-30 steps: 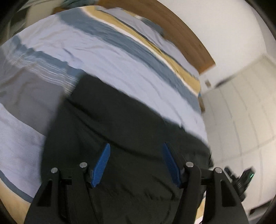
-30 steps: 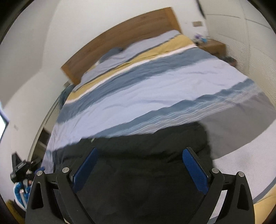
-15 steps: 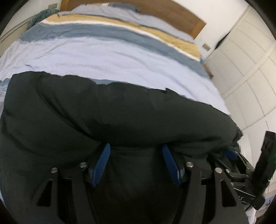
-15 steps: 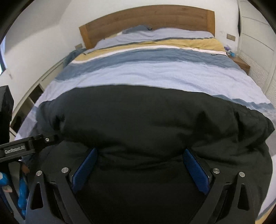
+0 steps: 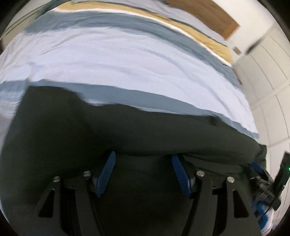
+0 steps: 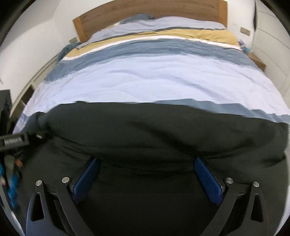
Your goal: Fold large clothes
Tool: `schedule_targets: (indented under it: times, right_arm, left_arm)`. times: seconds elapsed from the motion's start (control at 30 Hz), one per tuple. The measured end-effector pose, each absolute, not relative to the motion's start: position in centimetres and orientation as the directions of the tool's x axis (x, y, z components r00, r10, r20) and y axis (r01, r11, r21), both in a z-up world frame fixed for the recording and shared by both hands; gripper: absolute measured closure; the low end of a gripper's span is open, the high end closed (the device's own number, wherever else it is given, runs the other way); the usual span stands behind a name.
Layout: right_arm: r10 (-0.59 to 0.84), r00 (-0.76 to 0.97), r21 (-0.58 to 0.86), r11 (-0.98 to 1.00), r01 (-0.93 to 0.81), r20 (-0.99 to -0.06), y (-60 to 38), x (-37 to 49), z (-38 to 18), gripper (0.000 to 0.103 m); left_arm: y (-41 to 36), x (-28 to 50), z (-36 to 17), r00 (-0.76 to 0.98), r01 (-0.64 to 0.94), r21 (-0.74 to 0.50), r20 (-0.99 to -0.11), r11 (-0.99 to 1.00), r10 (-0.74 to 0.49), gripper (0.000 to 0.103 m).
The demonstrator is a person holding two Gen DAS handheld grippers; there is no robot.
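Observation:
A large black garment (image 5: 126,130) lies across the near end of the bed, also filling the lower half of the right wrist view (image 6: 154,130). My left gripper (image 5: 143,154) stands open, pointing steeply down into the cloth, and a raised ridge of fabric hides its fingertips. My right gripper (image 6: 146,159) is open wider, its blue pads (image 6: 206,183) apart and its tips tucked under the same ridge. No pad presses on the cloth. Each gripper shows at the edge of the other's view: the right gripper (image 5: 262,181) and the left gripper (image 6: 14,141).
The striped duvet (image 6: 154,76) in pale blue, grey-blue and yellow covers the bed beyond the garment. A wooden headboard (image 6: 145,9) closes the far end. A nightstand (image 6: 256,60) and white cupboard doors (image 5: 268,72) stand on the right, low shelves (image 6: 27,90) on the left.
Both grippers have come down and closer to the black garment, which now fills more of each view and bulges over the fingertips. The jaws look as wide apart as before.

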State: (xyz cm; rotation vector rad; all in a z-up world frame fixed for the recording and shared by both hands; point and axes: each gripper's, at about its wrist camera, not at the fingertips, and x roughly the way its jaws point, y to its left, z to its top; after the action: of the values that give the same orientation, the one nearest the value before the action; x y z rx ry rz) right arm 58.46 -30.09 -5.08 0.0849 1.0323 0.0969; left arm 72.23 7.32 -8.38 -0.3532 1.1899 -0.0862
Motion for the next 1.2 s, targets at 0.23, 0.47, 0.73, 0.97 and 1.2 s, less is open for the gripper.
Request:
schedule_targets:
  times: [0.23, 0.47, 0.73, 0.97, 1.2]
  right_arm:
    - [-0.010, 0.431, 0.076, 0.981, 0.181, -0.902, -40.5, 57.6, -6.9, 0.002]
    - [-0.007, 0.475, 0.116, 0.967, 0.228, -0.880, -45.4, 52.4, -4.2, 0.002]
    - [0.275, 0.541, 0.450, 0.865, 0.223, -0.795, -47.4, 45.6, -3.4, 0.000]
    - [0.448, 0.479, 0.598, 0.771, 0.221, -0.755, -45.4, 45.3, -7.6, 0.000]
    - [0.542, 0.405, 0.653, 0.725, 0.219, -0.737, -43.8, 47.2, -12.5, 0.000]
  left_arm:
    - [15.2, 71.6, -9.4, 0.299, -0.255, -0.167, -0.950, 0.952, -0.087, 0.040]
    - [21.1, 66.4, -6.0, 0.417, -0.312, -0.237, -0.904, 0.920, -0.092, 0.040]
    - [24.8, 60.3, -4.5, 0.470, -0.290, -0.439, -0.839, 0.850, -0.273, 0.039]
    - [23.7, 58.7, -8.8, 0.419, -0.240, -0.534, -0.810, 0.810, -0.410, 0.039]
    - [24.3, 59.7, -13.5, 0.410, -0.231, -0.632, -0.753, 0.740, -0.515, 0.019]
